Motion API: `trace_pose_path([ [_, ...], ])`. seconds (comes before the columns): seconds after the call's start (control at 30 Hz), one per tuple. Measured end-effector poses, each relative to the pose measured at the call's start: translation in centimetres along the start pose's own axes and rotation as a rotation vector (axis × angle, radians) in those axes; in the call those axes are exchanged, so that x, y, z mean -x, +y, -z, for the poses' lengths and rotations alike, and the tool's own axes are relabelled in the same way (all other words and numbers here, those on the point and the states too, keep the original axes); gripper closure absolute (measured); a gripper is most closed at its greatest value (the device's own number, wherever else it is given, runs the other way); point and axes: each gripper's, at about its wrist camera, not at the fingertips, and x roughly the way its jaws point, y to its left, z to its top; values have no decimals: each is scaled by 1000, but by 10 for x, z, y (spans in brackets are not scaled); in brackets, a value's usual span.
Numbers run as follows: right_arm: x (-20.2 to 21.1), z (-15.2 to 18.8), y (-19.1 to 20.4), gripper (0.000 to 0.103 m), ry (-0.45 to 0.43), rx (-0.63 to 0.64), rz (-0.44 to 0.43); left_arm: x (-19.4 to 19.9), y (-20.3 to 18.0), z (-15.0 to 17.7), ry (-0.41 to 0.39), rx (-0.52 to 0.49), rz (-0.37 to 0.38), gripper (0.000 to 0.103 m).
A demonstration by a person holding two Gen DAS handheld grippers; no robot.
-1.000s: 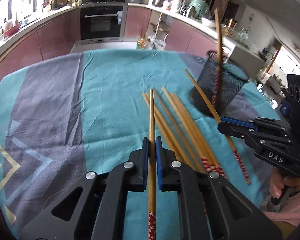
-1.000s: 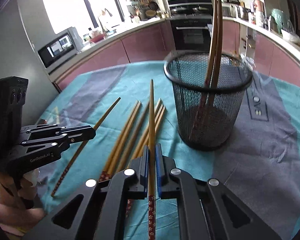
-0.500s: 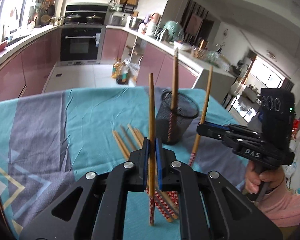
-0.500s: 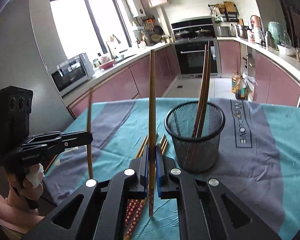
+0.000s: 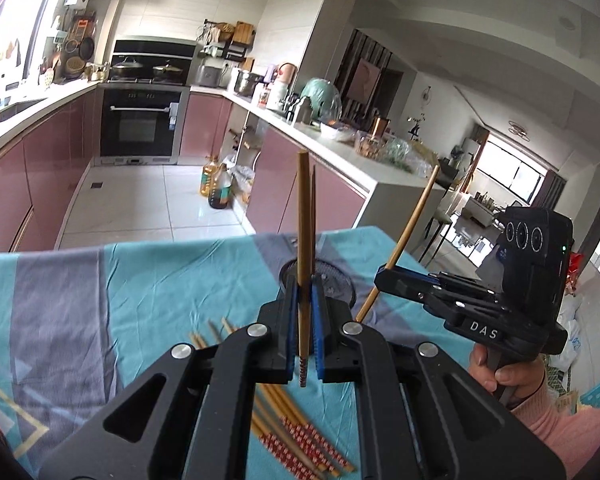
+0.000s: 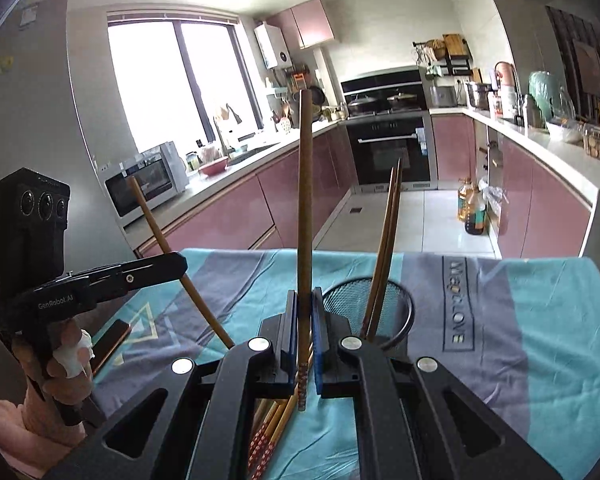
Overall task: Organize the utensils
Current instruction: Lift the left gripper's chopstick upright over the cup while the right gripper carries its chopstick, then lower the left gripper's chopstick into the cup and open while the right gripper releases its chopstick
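My left gripper (image 5: pixel 304 300) is shut on a wooden chopstick (image 5: pixel 303 216) and holds it upright above the table. My right gripper (image 6: pixel 305 312) is shut on another chopstick (image 6: pixel 305 184), also upright. Each gripper shows in the other's view, the right one (image 5: pixel 384 276) holding its chopstick (image 5: pixel 414 220) tilted, the left one (image 6: pixel 176 264) likewise. The black mesh holder (image 6: pixel 404 304) stands just behind the right gripper with two chopsticks (image 6: pixel 388 240) in it. In the left wrist view the holder (image 5: pixel 336 276) lies behind the fingers. Several loose chopsticks (image 5: pixel 296 432) lie on the cloth below.
The table wears a teal and grey cloth (image 6: pixel 540 320). A dark flat object (image 6: pixel 110 342) lies on it near the left hand. Kitchen counters (image 5: pixel 340 144) and an oven (image 5: pixel 140 124) stand beyond the table's far edge.
Both grippers have lifted and tipped up further with their chopsticks, from lying along the table to standing upright. The holder now sits lower and closer behind the fingers.
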Motion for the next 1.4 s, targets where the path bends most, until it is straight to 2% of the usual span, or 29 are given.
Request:
trace_pose_path([
  [0.4, 13, -36, -3, 97, -69, 53, 24, 5, -25, -54, -90, -50, 22, 96],
  [0.63, 13, -50, -6, 97, -104, 65, 44, -5, -31, -72, -98, -71, 5, 96],
  [0.8, -1, -51, -17, 97, -80, 47, 62, -28, -36, -68, -34, -108, -23, 96],
  [1.0, -31, -37, -31, 97, 33, 24, 79, -59, -37, -50, 90, -152, -57, 96],
  [1.17, -48, -27, -39, 97, 110, 18, 86, -83, -31, -39, 162, -173, -59, 96],
  [1.4, -68, -18, -50, 97, 185, -20, 88, -105, -27, -36, 213, -189, -59, 96],
])
